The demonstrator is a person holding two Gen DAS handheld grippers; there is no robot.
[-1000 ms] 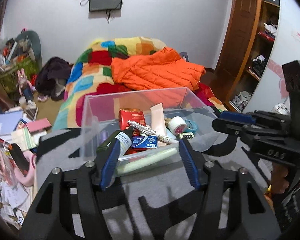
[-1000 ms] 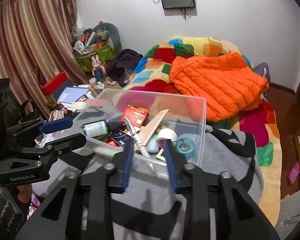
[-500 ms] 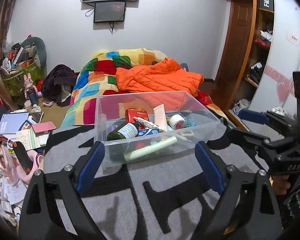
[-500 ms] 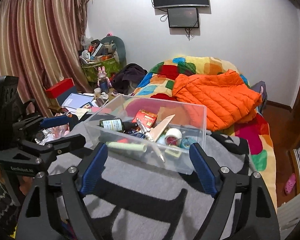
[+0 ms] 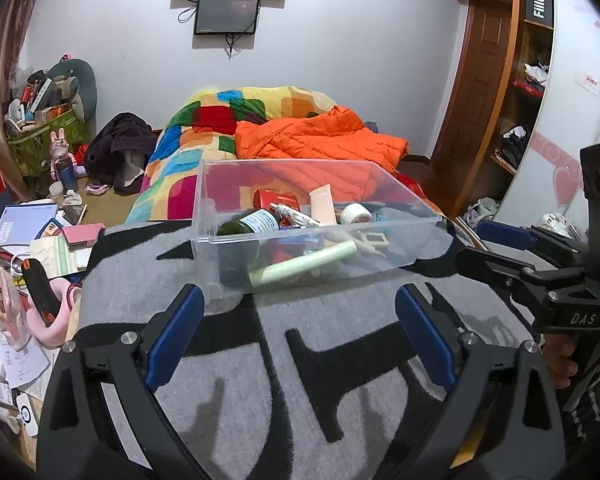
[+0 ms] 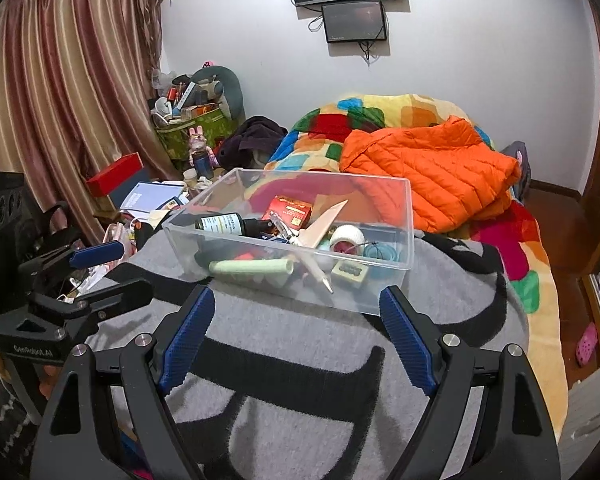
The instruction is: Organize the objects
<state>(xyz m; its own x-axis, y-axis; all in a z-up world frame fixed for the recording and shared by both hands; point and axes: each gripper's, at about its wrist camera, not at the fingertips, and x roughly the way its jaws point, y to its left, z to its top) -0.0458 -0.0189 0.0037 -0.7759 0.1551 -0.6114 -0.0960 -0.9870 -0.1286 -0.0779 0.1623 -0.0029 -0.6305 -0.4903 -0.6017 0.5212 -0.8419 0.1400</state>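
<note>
Bin: clear bin (image 6: pixel 392 216) near the blanket's far edge, seemingly already loaded.
Tools: left tool (image 5: pixel 298 338) still opening, right tool (image 6: pixel 298 338) spread apart; both empty.
Left: perhaps nothing.

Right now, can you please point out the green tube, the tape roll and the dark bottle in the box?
green tube (image 6: pixel 250 267): right wrist view, middle of its body.
tape roll (image 6: pixel 346 236): right wrist view, white outer side.
dark bottle (image 5: pixel 256 222): left wrist view, on its label.

Black gripper frames, blue ribbed fingers (image 5: pixel 176 336), silver screws.
</note>
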